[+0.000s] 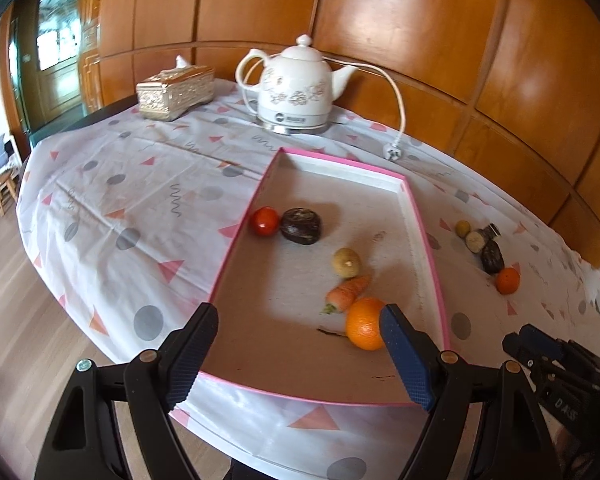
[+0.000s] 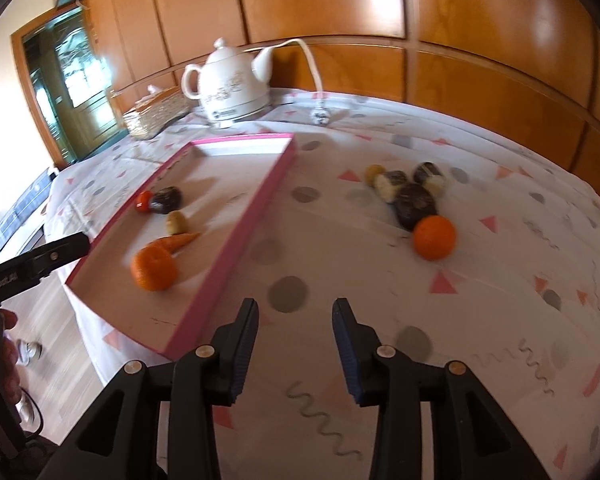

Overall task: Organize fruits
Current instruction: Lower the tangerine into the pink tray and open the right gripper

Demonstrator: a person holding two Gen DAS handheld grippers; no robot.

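Right gripper (image 2: 295, 350) empty, jaws slightly apart, above tablecloth (image 2: 380, 280). Left gripper (image 1: 300, 354) wide, empty, over tray (image 1: 428, 264). Step: fetch next fruit. Next: reach loose orange (image 2: 435, 237), widen jaws.

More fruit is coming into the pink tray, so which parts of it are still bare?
The pink tray is bare at its far end, toward the white kettle, and along its near edge. The middle is crowded: tomato, dark fruit, yellowish fruit, carrot, orange.
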